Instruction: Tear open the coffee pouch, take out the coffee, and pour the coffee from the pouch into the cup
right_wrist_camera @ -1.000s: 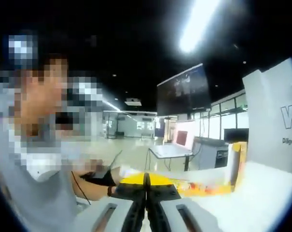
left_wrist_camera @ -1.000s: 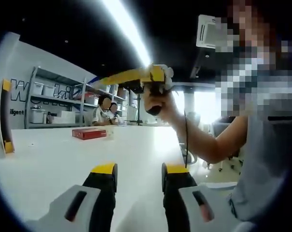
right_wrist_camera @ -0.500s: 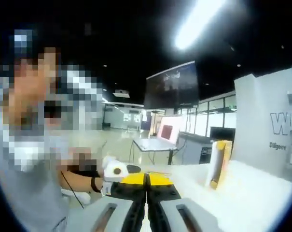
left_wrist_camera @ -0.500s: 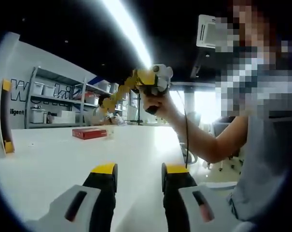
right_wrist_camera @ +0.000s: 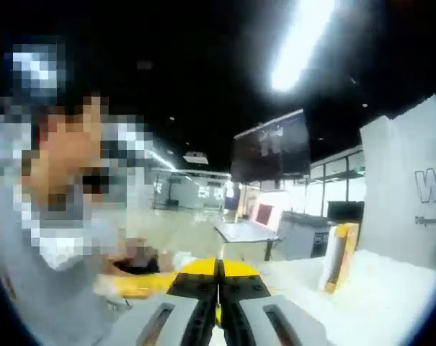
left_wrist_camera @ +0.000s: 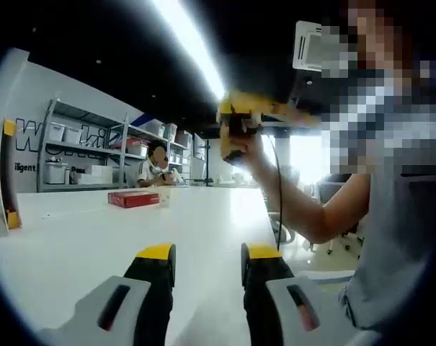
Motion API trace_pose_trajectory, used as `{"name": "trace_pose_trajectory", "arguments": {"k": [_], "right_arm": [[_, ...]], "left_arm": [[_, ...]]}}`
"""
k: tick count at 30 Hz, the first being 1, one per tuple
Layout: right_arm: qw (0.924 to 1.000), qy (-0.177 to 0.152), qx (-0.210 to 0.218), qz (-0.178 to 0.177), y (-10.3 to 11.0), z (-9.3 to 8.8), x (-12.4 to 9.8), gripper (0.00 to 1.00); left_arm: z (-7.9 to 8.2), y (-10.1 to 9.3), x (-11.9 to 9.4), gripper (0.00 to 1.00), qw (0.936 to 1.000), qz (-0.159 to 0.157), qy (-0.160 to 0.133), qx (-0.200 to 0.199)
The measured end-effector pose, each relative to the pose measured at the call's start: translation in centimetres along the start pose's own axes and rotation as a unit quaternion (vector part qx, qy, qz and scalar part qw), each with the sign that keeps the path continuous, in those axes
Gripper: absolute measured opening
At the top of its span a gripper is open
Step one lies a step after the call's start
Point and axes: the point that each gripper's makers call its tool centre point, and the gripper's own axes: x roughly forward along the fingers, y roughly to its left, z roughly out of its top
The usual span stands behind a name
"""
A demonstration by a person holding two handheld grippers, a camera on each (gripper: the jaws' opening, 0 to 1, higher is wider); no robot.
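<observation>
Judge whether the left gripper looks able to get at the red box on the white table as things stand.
Probably yes: the left gripper is open and holds nothing, and bare table lies between it and the red box.

1. We see the bench [left_wrist_camera: 95, 238] as a smooth, white, faintly glossy top that reflects the ceiling light.
2. The left tongs [left_wrist_camera: 207, 259] look like hard plastic: matt black jaws with yellow tips, on light grey moulded bodies.
3. The right tongs [right_wrist_camera: 218, 270] have the same matt black, yellow and grey plastic, with the jaws pressed together.
4. The red box [left_wrist_camera: 133, 199] looks like printed cardboard.
5. The shelving [left_wrist_camera: 81, 151] appears to be grey painted metal.
6. The person's sleeve [left_wrist_camera: 401, 238] is soft grey cloth.
</observation>
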Motion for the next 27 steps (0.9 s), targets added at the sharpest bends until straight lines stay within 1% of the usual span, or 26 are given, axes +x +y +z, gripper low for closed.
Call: {"name": "trace_pose_trajectory", "arguments": {"k": [1,3,4,5,8,10,12,13,14,17,20,22,25,27], "right_arm": [[1.0000,0.003,0.000,0.002,0.0,-0.3,0.2,0.00],[0.9999,-0.011,0.003,0.006,0.0,-0.1,0.3,0.00],[0.9990,-0.032,0.008,0.029,0.9,0.7,0.2,0.00],[0.9981,-0.040,0.011,0.046,1.7,1.0,0.1,0.00],[0.9969,-0.046,0.004,0.064,3.0,1.4,-0.3,0.00],[0.9959,-0.053,0.004,0.073,3.2,1.6,-0.6,0.00],[0.9957,-0.059,0.011,0.071,3.0,1.7,-0.8,0.00],[0.9965,-0.056,0.009,0.061,2.6,1.6,-0.8,0.00],[0.9981,-0.044,0.009,0.041,2.0,1.1,-0.7,0.00],[0.9976,-0.044,0.016,0.051,2.1,0.8,-0.6,0.00],[0.9979,-0.033,0.012,0.054,2.8,0.3,-0.1,0.00],[0.9981,-0.030,0.009,0.053,2.9,0.0,0.0,0.00],[0.9980,-0.034,0.016,0.050,2.8,0.1,0.1,0.00],[0.9987,-0.027,0.015,0.042,2.4,-0.2,0.2,0.00]], "left_arm": [[0.0,0.0,0.0,0.39,1.0000,0.000,0.000,0.000],[0.0,0.0,0.0,0.39,1.0000,-0.001,0.001,0.000],[0.0,0.0,0.0,0.39,1.0000,-0.001,0.001,0.000],[0.0,0.0,0.0,0.39,1.0000,-0.001,0.001,0.000],[0.0,-0.1,0.0,0.39,1.0000,-0.001,0.001,0.000],[0.0,-0.1,0.1,0.39,1.0000,-0.002,0.001,0.000],[0.0,-0.2,0.1,0.39,1.0000,-0.002,0.001,0.001],[0.0,-0.2,0.1,0.39,1.0000,-0.003,0.001,0.001],[0.1,-0.3,0.1,0.39,1.0000,-0.003,0.000,0.001],[0.1,-0.3,0.1,0.39,1.0000,-0.003,0.000,0.001],[0.1,-0.3,0.1,0.39,1.0000,-0.003,0.000,0.001],[0.1,-0.4,0.1,0.39,1.0000,-0.005,0.000,0.001],[0.1,-0.3,0.1,0.39,1.0000,-0.004,-0.001,0.001],[0.1,-0.4,0.1,0.39,1.0000,-0.005,-0.001,0.002]]}}
